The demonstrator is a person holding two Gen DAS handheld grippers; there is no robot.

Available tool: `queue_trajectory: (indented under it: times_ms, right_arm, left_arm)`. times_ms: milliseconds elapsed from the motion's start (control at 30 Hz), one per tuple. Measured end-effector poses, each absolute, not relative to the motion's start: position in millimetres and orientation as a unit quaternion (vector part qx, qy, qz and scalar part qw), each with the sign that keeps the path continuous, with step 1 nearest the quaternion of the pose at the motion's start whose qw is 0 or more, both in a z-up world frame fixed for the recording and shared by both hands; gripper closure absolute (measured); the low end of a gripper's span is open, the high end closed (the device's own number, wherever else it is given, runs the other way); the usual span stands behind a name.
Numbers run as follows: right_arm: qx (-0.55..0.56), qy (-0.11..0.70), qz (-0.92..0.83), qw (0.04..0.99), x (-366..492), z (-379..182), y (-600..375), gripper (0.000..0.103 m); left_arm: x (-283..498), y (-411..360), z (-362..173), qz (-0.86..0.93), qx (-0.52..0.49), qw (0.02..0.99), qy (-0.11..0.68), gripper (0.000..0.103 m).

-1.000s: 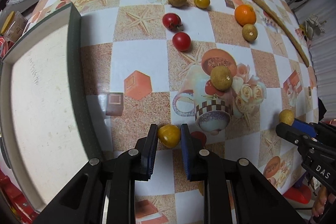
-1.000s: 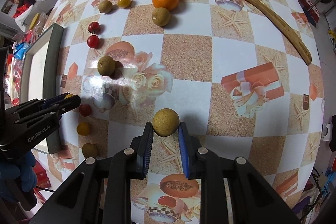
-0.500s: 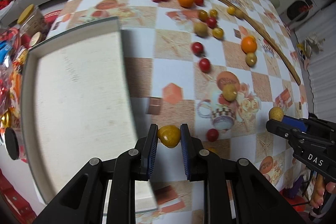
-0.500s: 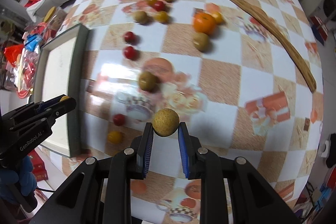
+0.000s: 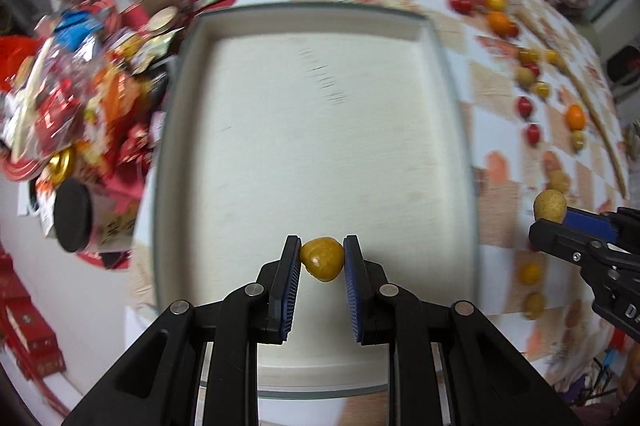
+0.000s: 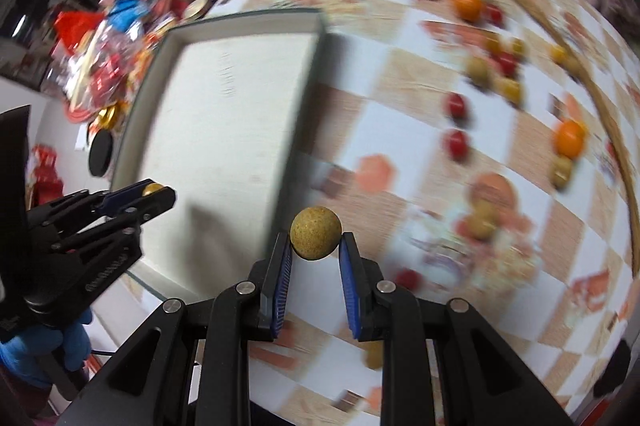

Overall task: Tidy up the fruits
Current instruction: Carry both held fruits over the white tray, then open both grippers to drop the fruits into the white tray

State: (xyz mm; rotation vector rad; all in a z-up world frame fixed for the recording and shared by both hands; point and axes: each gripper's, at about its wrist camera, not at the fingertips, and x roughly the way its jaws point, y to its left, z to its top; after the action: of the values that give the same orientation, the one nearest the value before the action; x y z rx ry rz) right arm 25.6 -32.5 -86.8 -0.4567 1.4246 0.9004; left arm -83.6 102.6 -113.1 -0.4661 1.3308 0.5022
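My left gripper point(image 5: 322, 258) is shut on a small yellow tomato point(image 5: 322, 258) and holds it above the near part of the empty white tray point(image 5: 312, 114) with a dark green rim. My right gripper point(image 6: 315, 246) is shut on a round tan longan point(image 6: 315, 233) above the table, just right of the tray's point(image 6: 224, 114) right rim. The right gripper with its longan point(image 5: 550, 205) also shows at the right of the left wrist view. The left gripper point(image 6: 154, 191) shows over the tray in the right wrist view.
Red and yellow tomatoes, oranges point(image 6: 568, 139) and longans lie scattered on the checkered tablecloth point(image 6: 420, 130) to the right of the tray. A long wooden stick point(image 5: 600, 122) lies along the far right. Snack packets and jars point(image 5: 80, 98) are piled left of the tray.
Both grippers have swung left with their fruits. The left gripper went from the table to above the tray. The right gripper came to the tray's right rim.
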Motion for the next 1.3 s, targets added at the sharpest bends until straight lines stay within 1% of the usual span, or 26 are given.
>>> queue_trajectory:
  times_ms: [200,433,500,533,567,600,633,667,700,733,767,833,967,1033,1300]
  right_arm:
    - [-0.223,0.630,0.418,0.616,5,-106,14,0.077]
    - [-0.250,0.640,0.411,0.599,1,-132,45,0.076]
    - [-0.258,0.642,0.409,0.594,0,-137,49,0.076]
    - [-0.261,0.643,0.409,0.592,-2,-139,51,0.075]
    - [-0.266,0.644,0.410,0.589,-3,-141,54,0.073]
    - [-0.269,0.644,0.410,0.586,-4,-144,55,0.067]
    - [-0.270,0.644,0.413,0.584,-5,-144,56,0.061]
    - [-0.270,0.642,0.419,0.583,-7,-143,58,0.058]
    - [-0.270,0.639,0.421,0.584,-8,-142,59,0.048]
    - [-0.271,0.636,0.423,0.586,-10,-140,60,0.042]
    - [-0.272,0.628,0.426,0.592,-11,-137,61,0.034]
    - [-0.271,0.617,0.427,0.603,-13,-128,62,0.024]
    - [-0.262,0.598,0.427,0.626,-5,-108,57,0.021]
    - [-0.255,0.596,0.419,0.636,0,-103,53,0.017]
    - [-0.221,0.616,0.358,0.666,36,-93,-12,0.016]
  left_arm:
    - [-101,116,-130,0.248,-0.203,0.718,0.618,0.080]
    - [-109,119,-140,0.253,-0.195,0.706,0.632,0.079]
    - [-111,118,-141,0.252,-0.194,0.705,0.634,0.077]
    - [-111,117,-141,0.252,-0.191,0.706,0.634,0.073]
    - [-112,117,-141,0.251,-0.191,0.706,0.634,0.050]
    - [-113,116,-139,0.254,-0.190,0.708,0.632,0.030]
    - [-115,116,-136,0.259,-0.187,0.714,0.623,0.029]
    - [-116,115,-134,0.260,-0.185,0.718,0.618,0.029]
    - [-117,115,-133,0.258,-0.186,0.718,0.620,0.029]
    - [-118,115,-133,0.257,-0.187,0.716,0.621,0.029]
    - [-119,117,-133,0.259,-0.188,0.715,0.621,0.029]
    - [-124,119,-130,0.259,-0.199,0.718,0.615,0.029]
    - [-127,119,-123,0.258,-0.199,0.723,0.610,0.029]
    - [-125,115,-121,0.254,-0.189,0.726,0.611,0.029]
    - [-94,92,-107,0.221,-0.165,0.742,0.611,0.029]
